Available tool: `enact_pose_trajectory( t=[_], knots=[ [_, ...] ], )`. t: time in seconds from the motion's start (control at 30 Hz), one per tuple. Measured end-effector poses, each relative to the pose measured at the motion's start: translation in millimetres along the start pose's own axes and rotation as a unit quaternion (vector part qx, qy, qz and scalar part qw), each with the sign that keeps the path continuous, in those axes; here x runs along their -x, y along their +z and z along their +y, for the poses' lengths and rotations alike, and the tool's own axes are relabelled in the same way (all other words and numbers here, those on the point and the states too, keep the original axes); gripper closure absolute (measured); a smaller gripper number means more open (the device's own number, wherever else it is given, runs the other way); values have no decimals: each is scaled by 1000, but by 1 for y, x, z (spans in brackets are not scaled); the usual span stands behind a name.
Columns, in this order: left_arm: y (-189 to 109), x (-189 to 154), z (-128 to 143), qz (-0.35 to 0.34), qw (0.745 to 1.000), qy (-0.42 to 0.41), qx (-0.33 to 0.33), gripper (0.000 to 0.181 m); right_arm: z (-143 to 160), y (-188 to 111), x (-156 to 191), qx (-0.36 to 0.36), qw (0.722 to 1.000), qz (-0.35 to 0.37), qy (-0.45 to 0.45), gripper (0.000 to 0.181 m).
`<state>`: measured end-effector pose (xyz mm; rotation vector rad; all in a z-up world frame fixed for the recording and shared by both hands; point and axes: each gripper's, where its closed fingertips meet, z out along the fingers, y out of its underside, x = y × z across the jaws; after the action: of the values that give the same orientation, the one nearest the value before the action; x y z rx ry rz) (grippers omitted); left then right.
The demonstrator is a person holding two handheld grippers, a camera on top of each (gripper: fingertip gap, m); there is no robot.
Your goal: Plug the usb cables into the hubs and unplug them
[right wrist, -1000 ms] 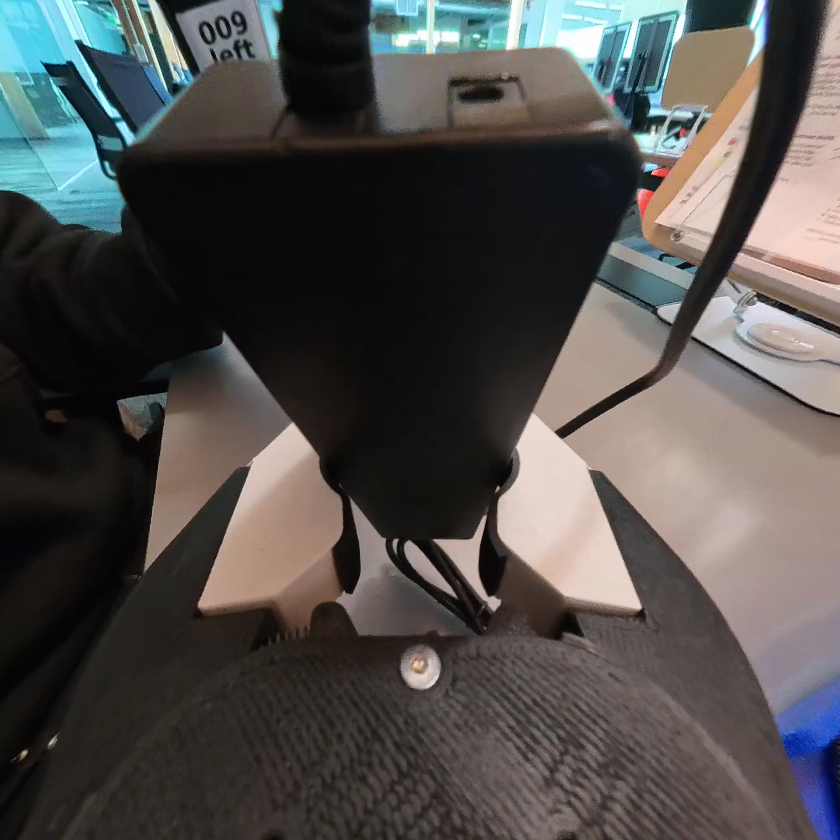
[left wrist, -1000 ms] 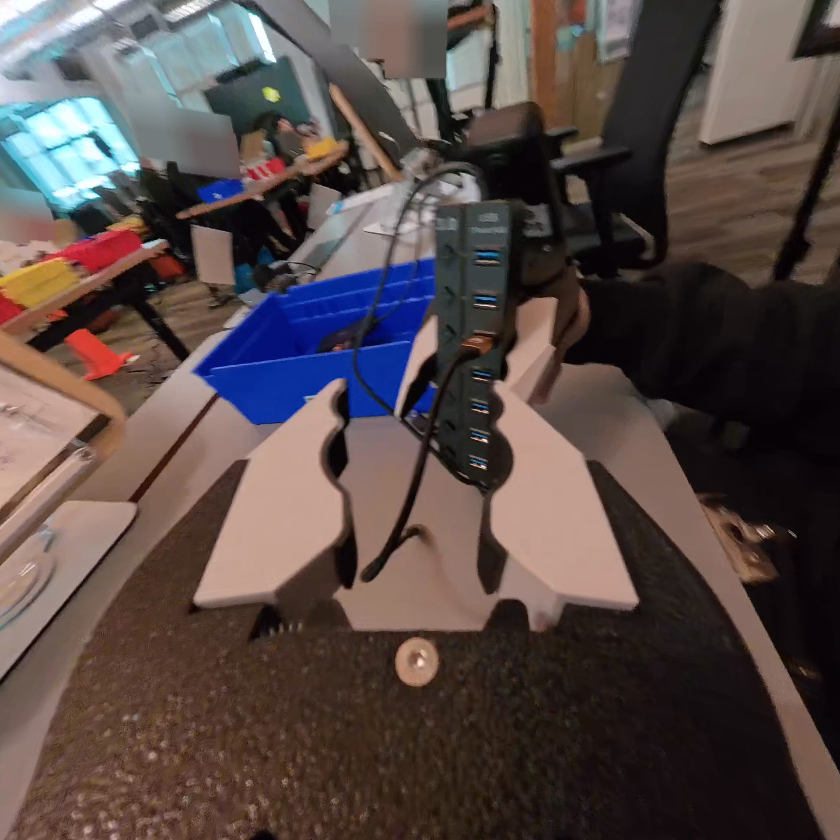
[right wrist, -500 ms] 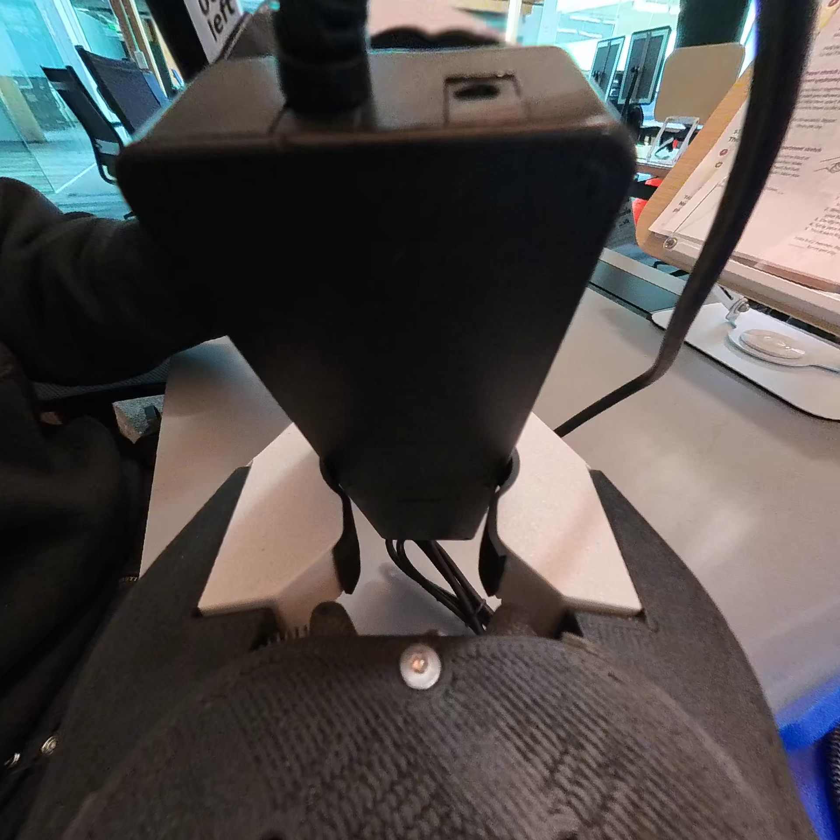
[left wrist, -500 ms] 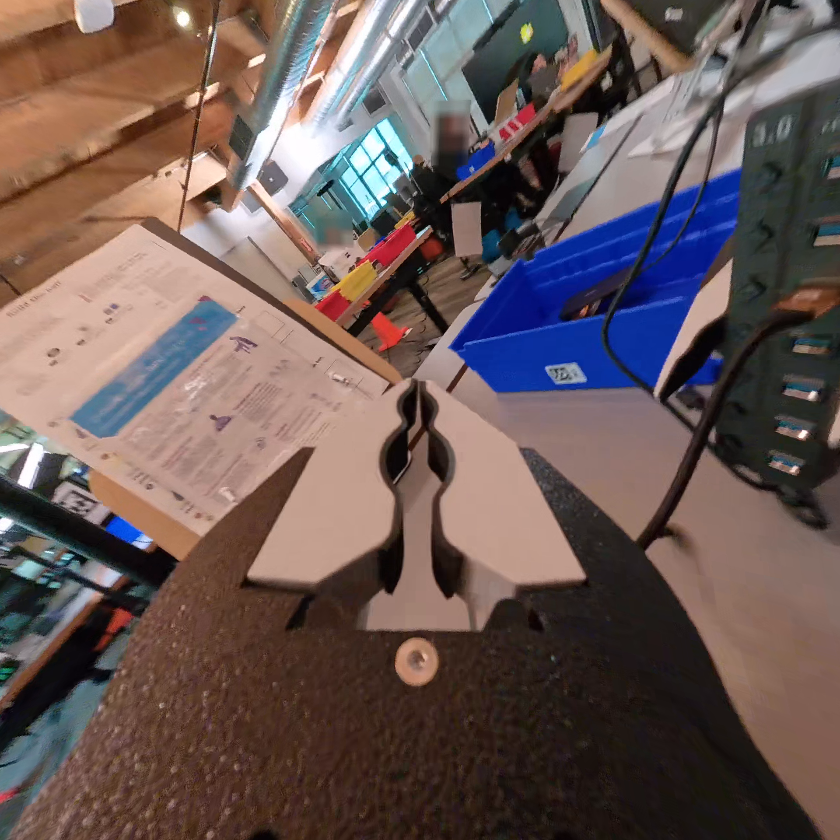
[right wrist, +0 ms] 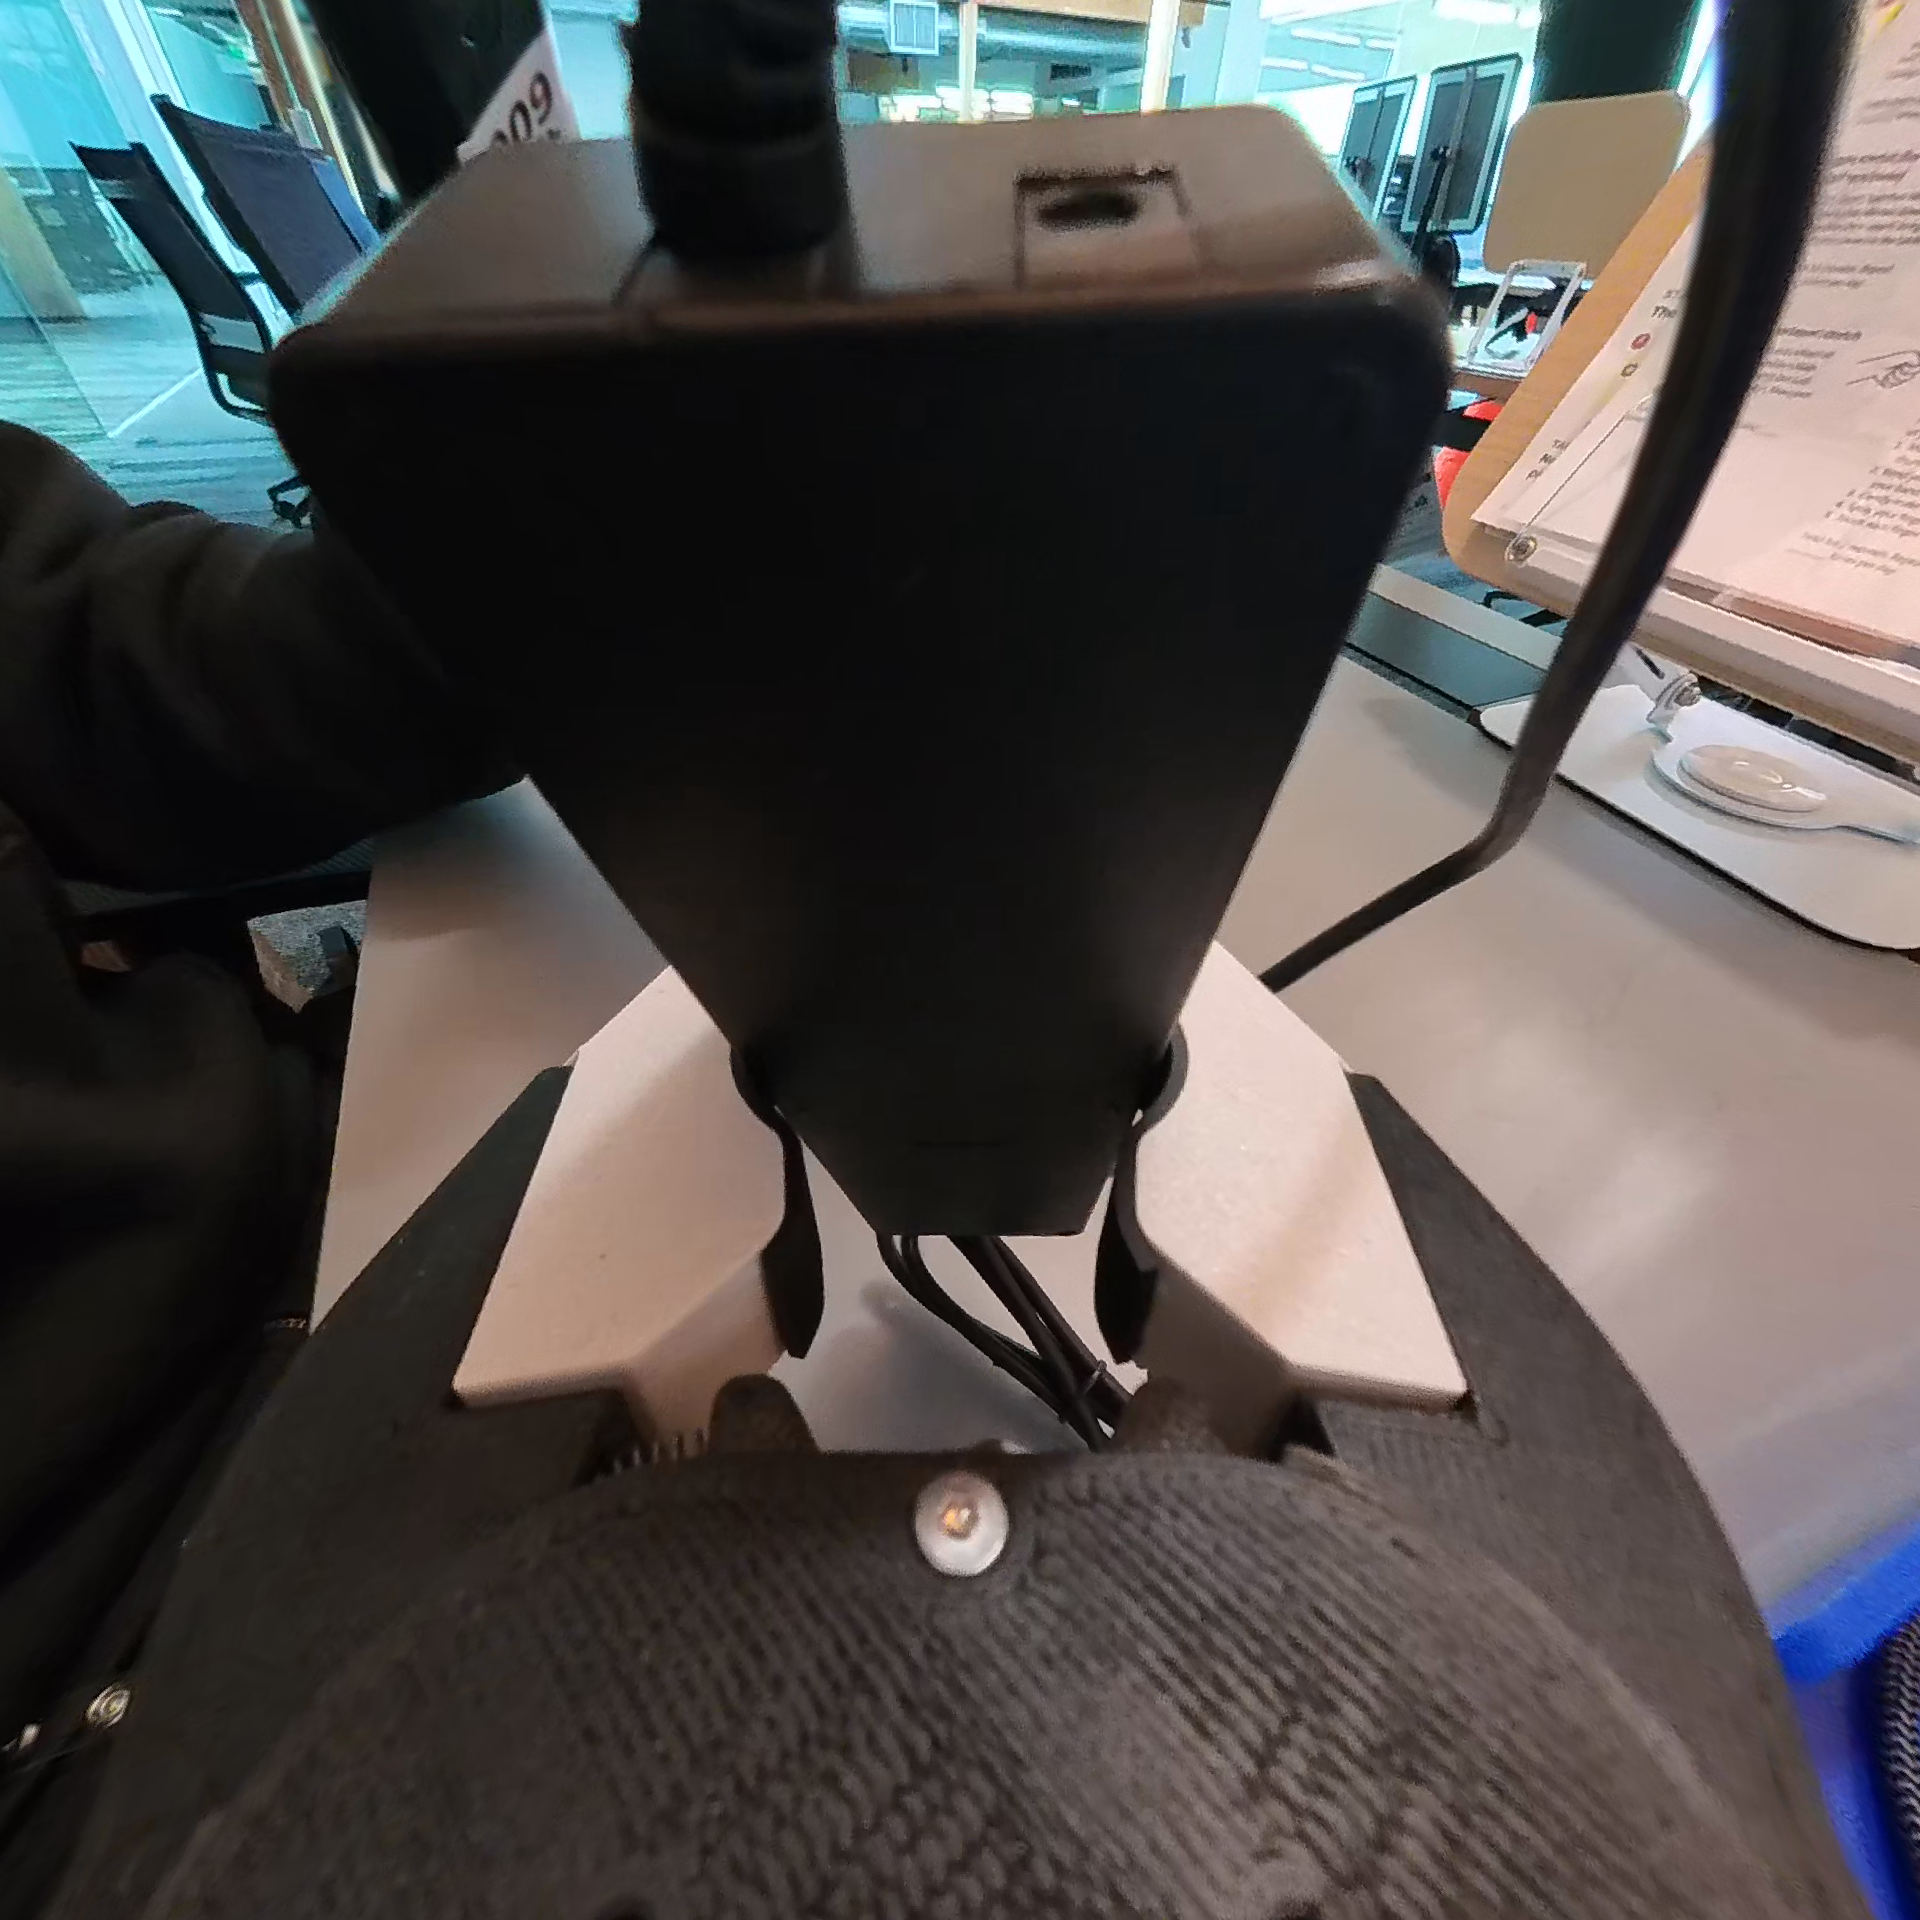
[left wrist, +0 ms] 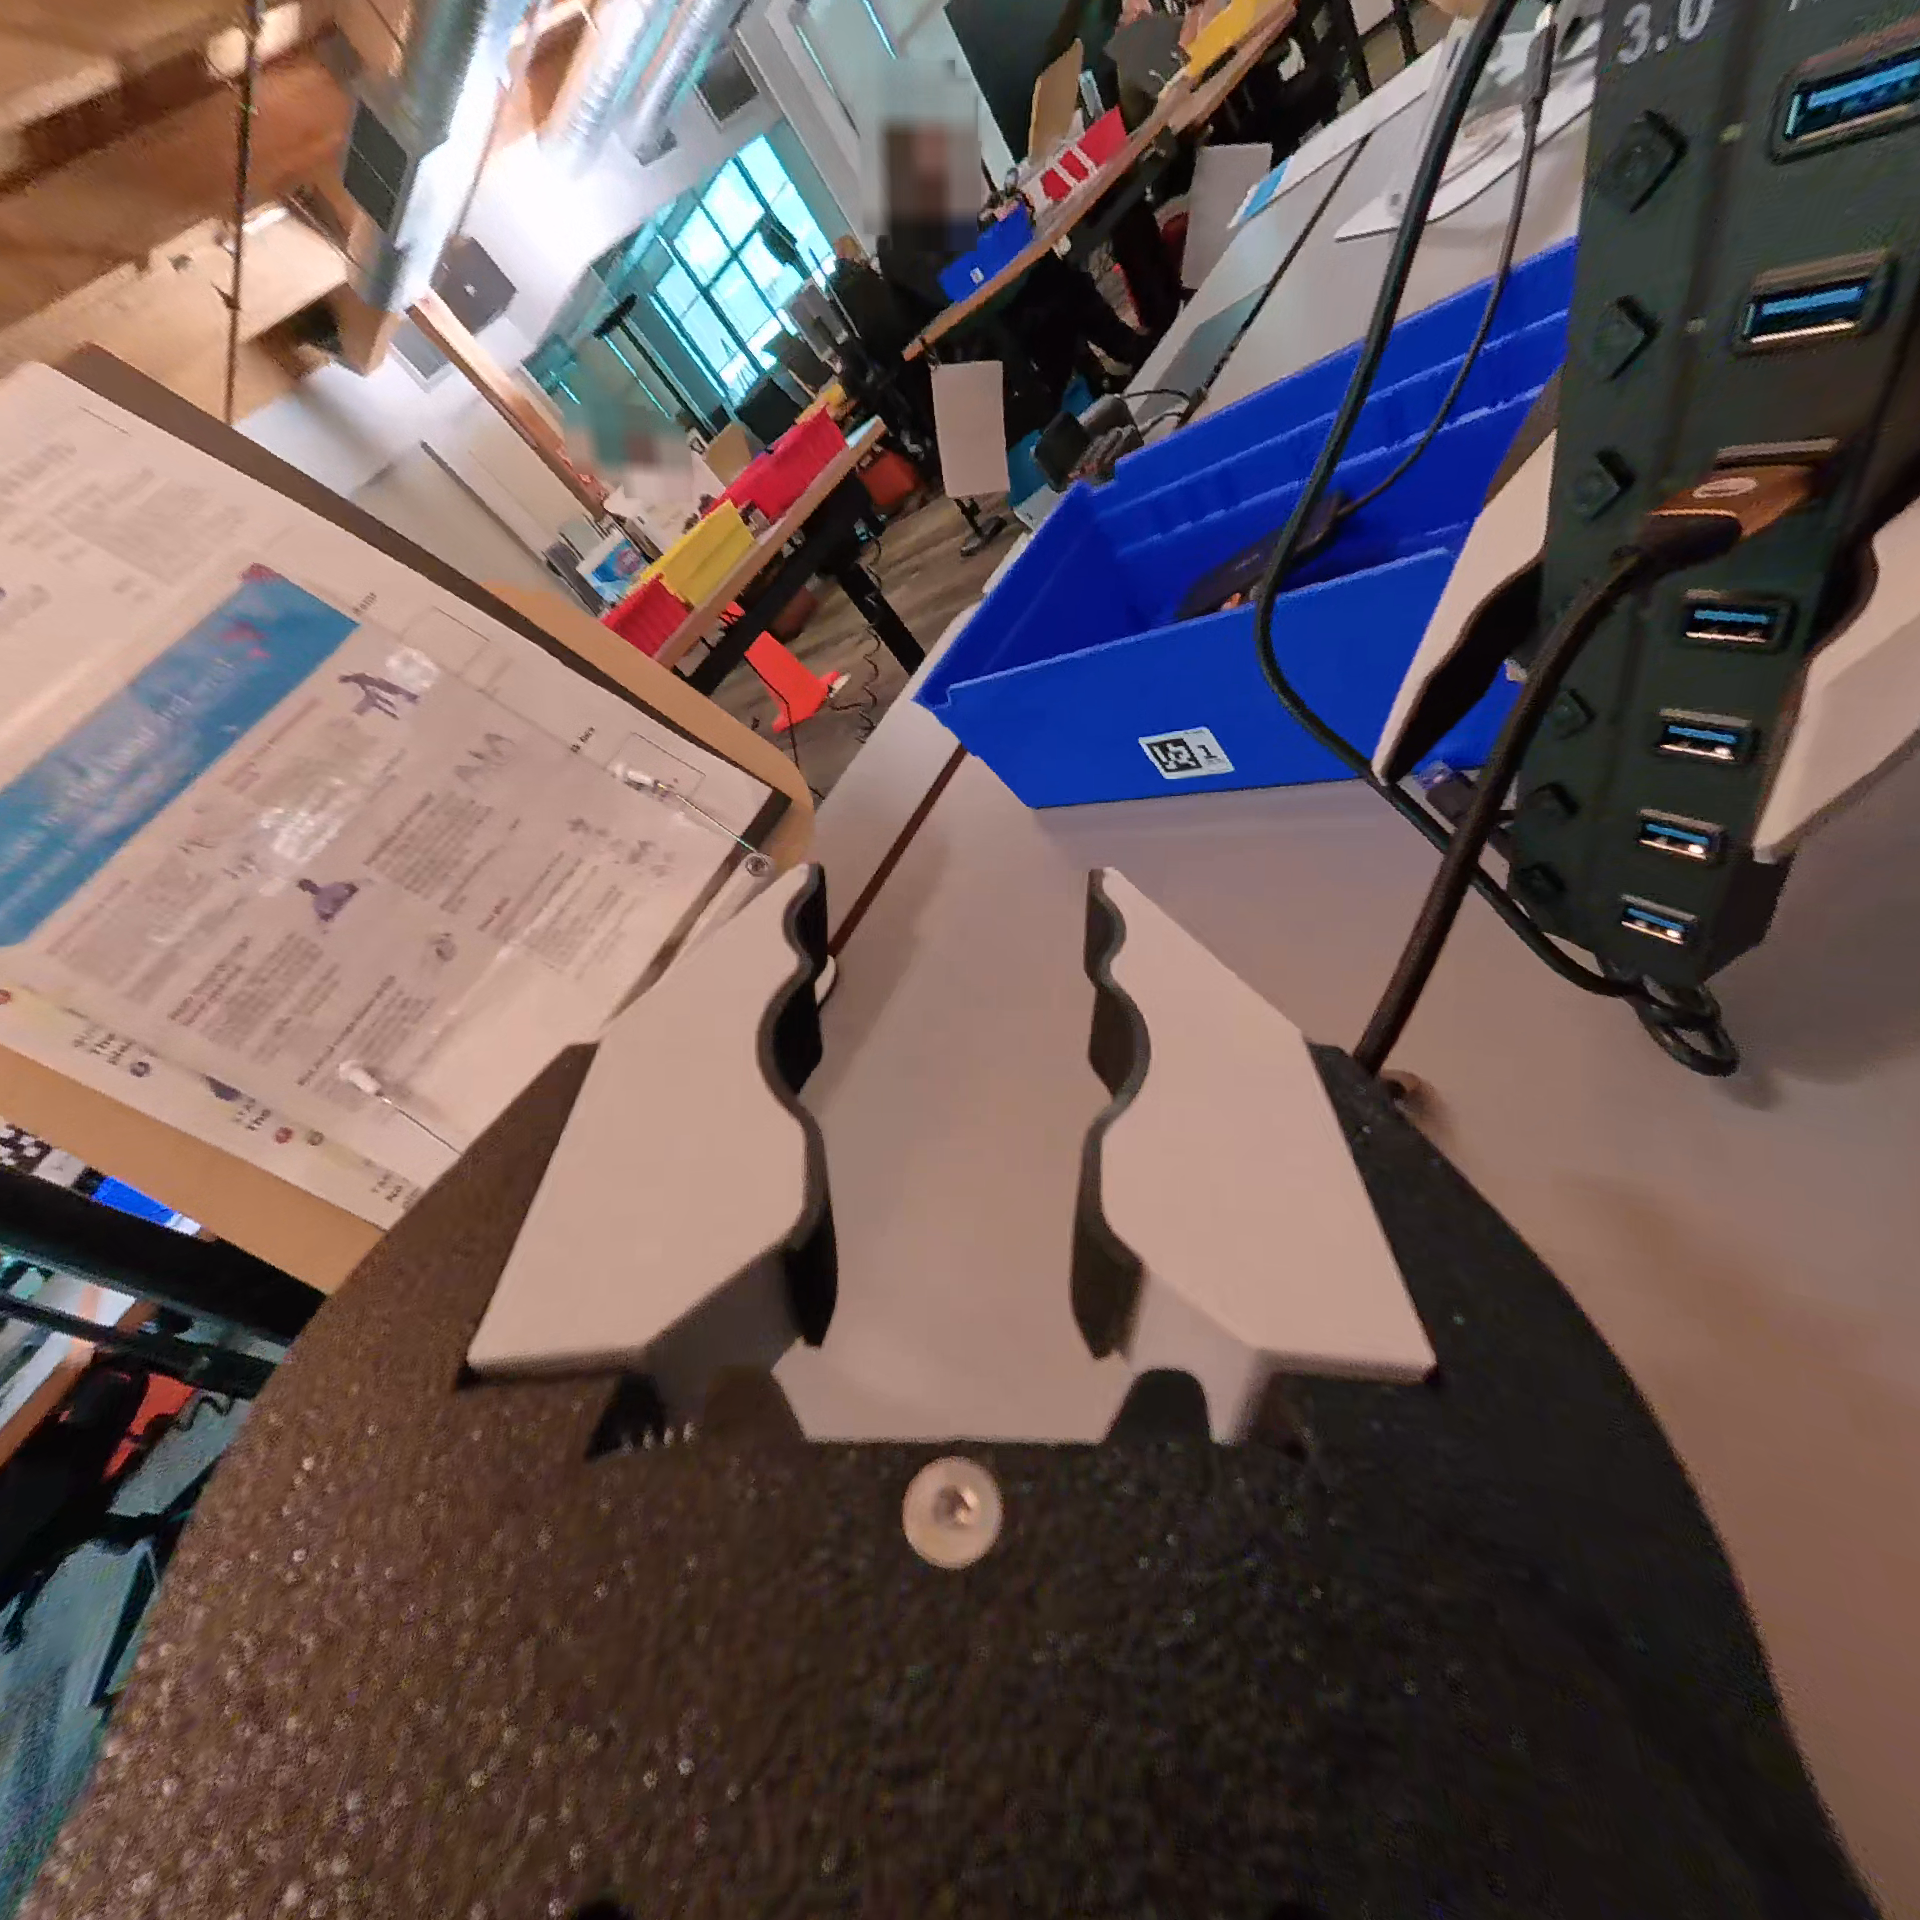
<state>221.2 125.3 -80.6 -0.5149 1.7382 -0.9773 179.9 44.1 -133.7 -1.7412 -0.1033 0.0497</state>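
A black multi-port USB hub [left wrist: 1714,436] stands upright at the right of the left wrist view, clamped between my right gripper's white fingers [left wrist: 1455,644]. A black cable with a copper-coloured plug [left wrist: 1725,509] sits in one of its middle ports and hangs down to the table. My left gripper [left wrist: 951,904] is open and empty, to the left of the hub and apart from it. In the right wrist view my right gripper [right wrist: 956,1070] is shut on the hub's dark back [right wrist: 862,675], which fills the view; the plugged cable [right wrist: 1558,675] hangs at the right.
A blue divided bin [left wrist: 1195,644] stands behind the hub on the grey table [left wrist: 1558,1299]. A wooden stand with printed sheets [left wrist: 312,779] is on the left and also shows in the right wrist view [right wrist: 1766,416]. A person's dark sleeve [right wrist: 156,675] is beside the hub.
My left gripper was open around the cable at the hub, swung left away from it and shut empty, and now stands open again. The right gripper has held the hub still.
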Motion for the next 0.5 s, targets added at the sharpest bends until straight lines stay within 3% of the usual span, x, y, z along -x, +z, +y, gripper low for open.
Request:
enact_pose_trajectory(
  t=[0.33, 0.5],
  knots=[
    [11, -3, -2, 9, 1000, -20, 10, 97, 6, 5, 0, 13, 1000, 2, -1, 120],
    [-7, -30, -23, 120, 991, -52, -5, 95, 4, 0, -5, 9, 1000, 9, -3, 120]
  ],
)
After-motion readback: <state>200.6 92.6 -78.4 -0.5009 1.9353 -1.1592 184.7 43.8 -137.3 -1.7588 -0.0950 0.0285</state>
